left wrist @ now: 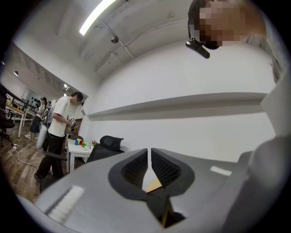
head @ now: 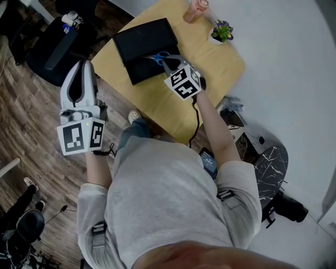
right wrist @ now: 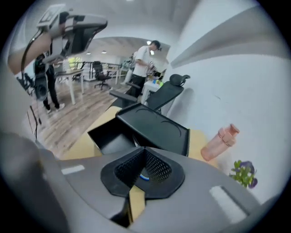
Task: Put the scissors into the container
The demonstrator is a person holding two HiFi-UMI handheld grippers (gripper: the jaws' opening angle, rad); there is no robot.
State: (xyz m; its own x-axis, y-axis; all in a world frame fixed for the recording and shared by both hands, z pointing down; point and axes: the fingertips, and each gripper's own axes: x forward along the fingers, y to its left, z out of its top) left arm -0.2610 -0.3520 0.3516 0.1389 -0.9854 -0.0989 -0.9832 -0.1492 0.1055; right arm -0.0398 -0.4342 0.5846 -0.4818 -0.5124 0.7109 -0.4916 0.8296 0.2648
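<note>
The scissors (head: 160,56) have blue handles and hang over the open black container (head: 137,46) on the wooden table (head: 210,68). My right gripper (head: 168,65) is shut on them. In the right gripper view only a blue sliver of the scissors (right wrist: 143,177) shows between the pads, and the container (right wrist: 109,139) lies just ahead with its lid (right wrist: 157,128) swung back. My left gripper (head: 79,71) is held out over the wooden floor to the left, away from the table. Its jaws (left wrist: 149,154) are shut on nothing and face a white wall.
A pink bottle (head: 197,10) and a small potted plant (head: 222,31) stand at the table's far edge, beyond the container. A dark bag (head: 58,47) lies on the floor to the left. A person (left wrist: 61,132) stands by a white desk in the background.
</note>
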